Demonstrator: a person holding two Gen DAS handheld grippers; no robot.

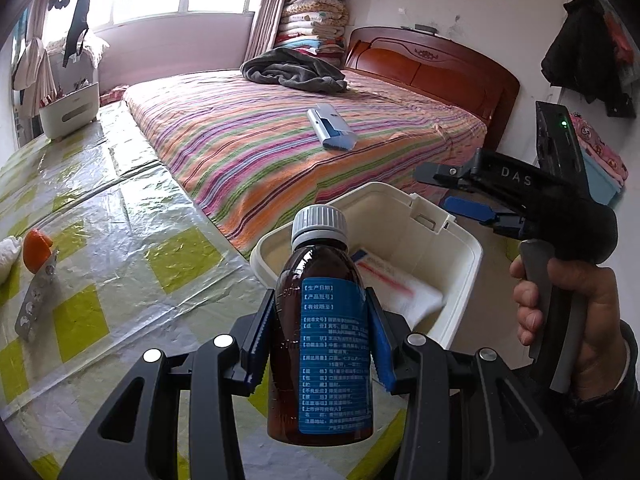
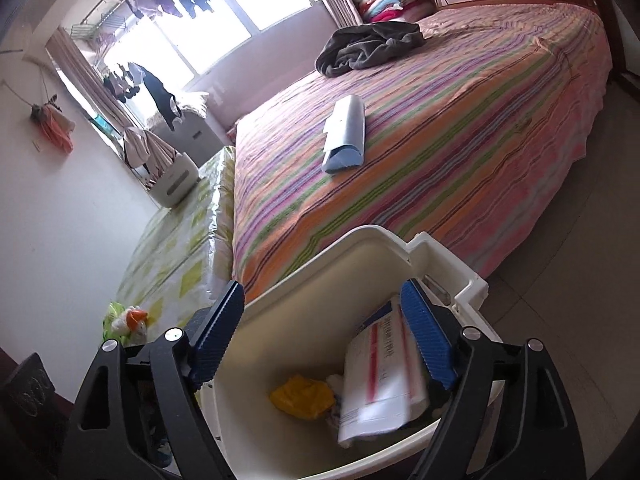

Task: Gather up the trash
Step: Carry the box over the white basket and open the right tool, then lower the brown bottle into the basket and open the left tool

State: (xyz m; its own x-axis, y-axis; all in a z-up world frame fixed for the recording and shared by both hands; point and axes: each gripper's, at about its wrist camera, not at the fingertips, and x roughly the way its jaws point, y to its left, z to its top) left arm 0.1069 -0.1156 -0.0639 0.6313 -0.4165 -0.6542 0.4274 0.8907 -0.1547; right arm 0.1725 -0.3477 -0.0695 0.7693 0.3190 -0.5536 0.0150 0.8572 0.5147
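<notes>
My left gripper (image 1: 320,340) is shut on a brown medicine bottle (image 1: 320,320) with a blue label and grey cap, held upright above the table edge, just in front of the white trash bin (image 1: 460,276). My right gripper (image 2: 324,340) is open and empty, above the bin (image 2: 304,304); it also shows in the left wrist view (image 1: 452,188), over the bin's far side. Inside the bin lie a white and red packet (image 2: 380,376) and a yellow wrapper (image 2: 302,398).
The table with a green-checked plastic cover (image 1: 120,240) holds an orange peel (image 1: 36,250), a silver blister pack (image 1: 38,296) and a white tissue (image 1: 8,256) at the left. A striped bed (image 1: 300,144) with a blue-white box (image 1: 330,128) lies behind. A white container (image 1: 70,110) stands far left.
</notes>
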